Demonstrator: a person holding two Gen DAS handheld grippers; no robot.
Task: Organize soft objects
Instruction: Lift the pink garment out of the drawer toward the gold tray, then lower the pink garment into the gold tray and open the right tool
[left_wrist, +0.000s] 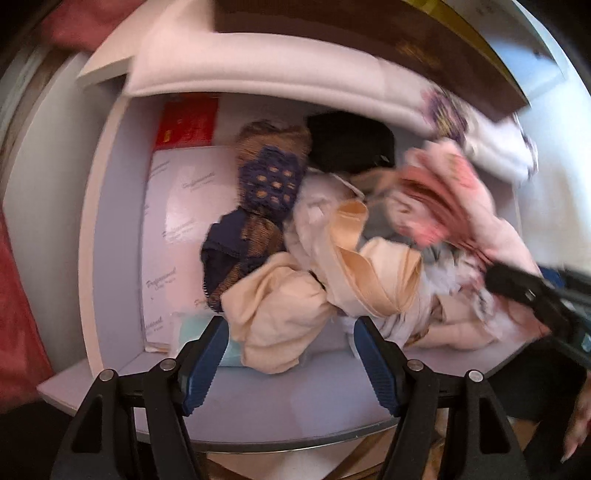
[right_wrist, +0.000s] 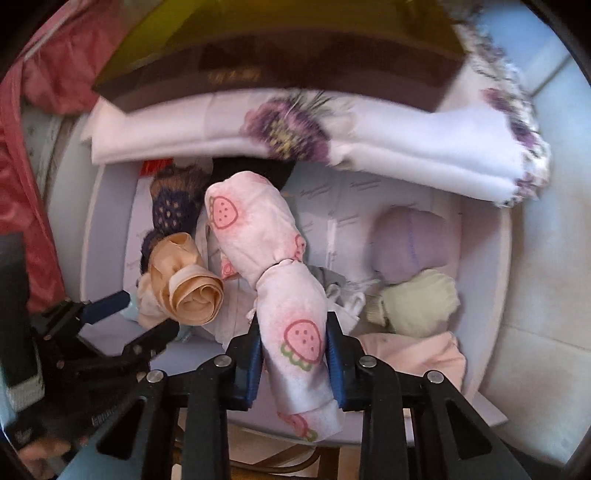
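Observation:
A pale lilac drawer holds a heap of soft garments. My right gripper is shut on a rolled pink cloth with strawberry prints, which hangs tilted over the heap. The same cloth shows blurred in the left wrist view, with the right gripper below it. My left gripper stands open at the drawer's front. The end of a beige bundle lies between its fingertips, and the pads do not press on it. From the right wrist view the left gripper sits beside a beige satin roll.
A navy and brown lace garment and a black item lie at the back. Lavender, pale green and pink pieces fill the right side. A folded white flowered cloth under a brown box overhangs the drawer.

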